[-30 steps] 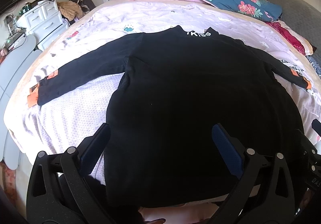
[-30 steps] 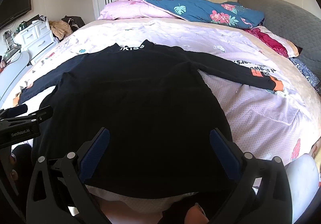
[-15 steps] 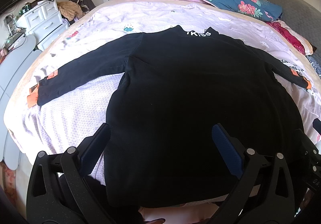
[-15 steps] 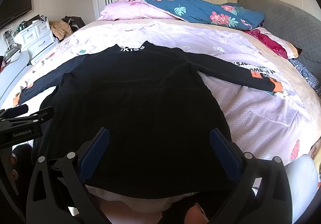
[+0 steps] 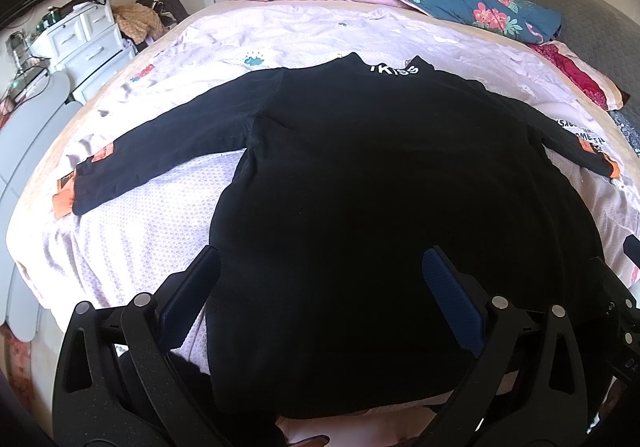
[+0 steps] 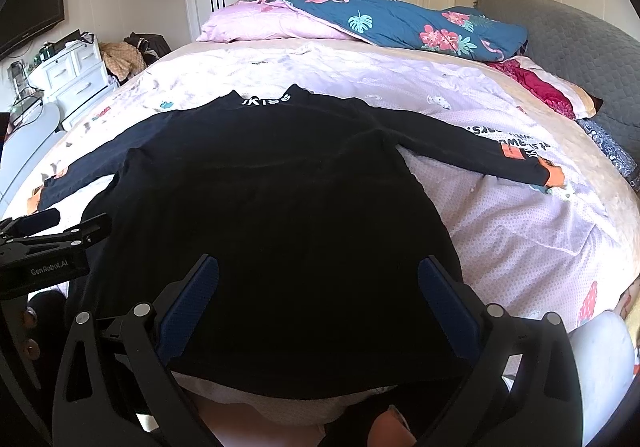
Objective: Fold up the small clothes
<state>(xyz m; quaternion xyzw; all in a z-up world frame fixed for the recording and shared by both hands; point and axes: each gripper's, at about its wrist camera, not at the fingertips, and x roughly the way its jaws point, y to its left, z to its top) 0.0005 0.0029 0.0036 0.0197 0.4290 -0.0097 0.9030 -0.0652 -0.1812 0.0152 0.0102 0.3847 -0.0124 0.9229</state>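
A black long-sleeved top (image 5: pixel 380 199) with white collar lettering lies flat on the bed, both sleeves spread out, its hem at the near edge. It also shows in the right wrist view (image 6: pixel 272 215). The sleeve cuffs carry orange patches (image 5: pixel 64 203) (image 6: pixel 554 175). My left gripper (image 5: pixel 320 271) is open and empty, hovering above the hem's left part. My right gripper (image 6: pixel 318 275) is open and empty above the hem's right part. The left gripper's body (image 6: pixel 44 247) shows at the left of the right wrist view.
The bed has a pale pink printed sheet (image 5: pixel 132 235). A pink and blue floral quilt (image 6: pixel 380 23) and a red pillow (image 6: pixel 536 83) lie at the far end. White drawers (image 5: pixel 84 43) stand left of the bed. A grey headboard (image 6: pixel 580 47) is at right.
Both views have shifted only slightly; the top and both open grippers stay as they were.
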